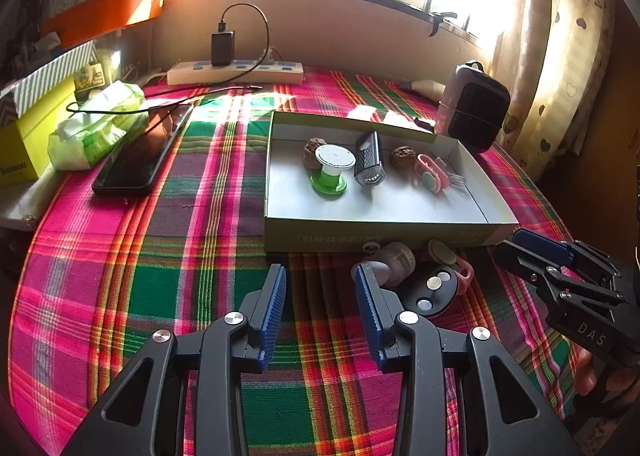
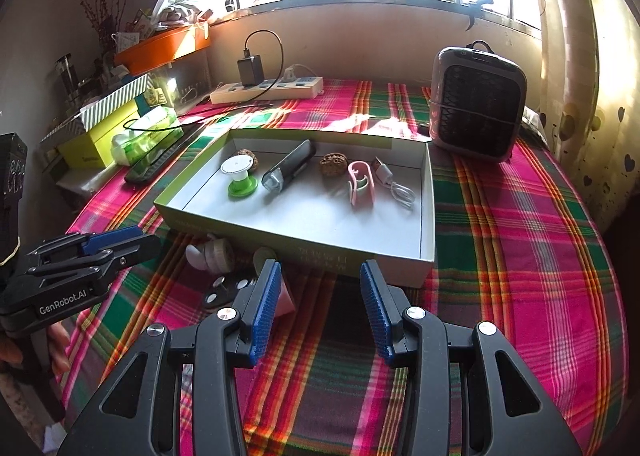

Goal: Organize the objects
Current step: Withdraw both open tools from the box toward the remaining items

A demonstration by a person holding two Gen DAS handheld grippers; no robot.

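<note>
Clutter (image 1: 416, 276) not yet sorted lies on the cloth against the box's (image 1: 380, 238) near wall. Both grippers, left (image 1: 320, 276) and right (image 2: 318, 272), hover just short of it, jaws partly apart and empty, seemingly lined up to pick. Beyond, the box already holds a spool (image 1: 332, 168), torch (image 1: 370, 160) and clip (image 1: 430, 172).

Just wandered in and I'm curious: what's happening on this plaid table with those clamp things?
A person is tidying small objects into a shallow cardboard box using two tools. The left hand-held gripper and the right hand-held gripper both hover open and empty in front of the box. Already inside it are a green and white spool, a dark razor-like gadget, a pink clip and a white cable. A few small items wait on the tablecloth outside the box.
</note>
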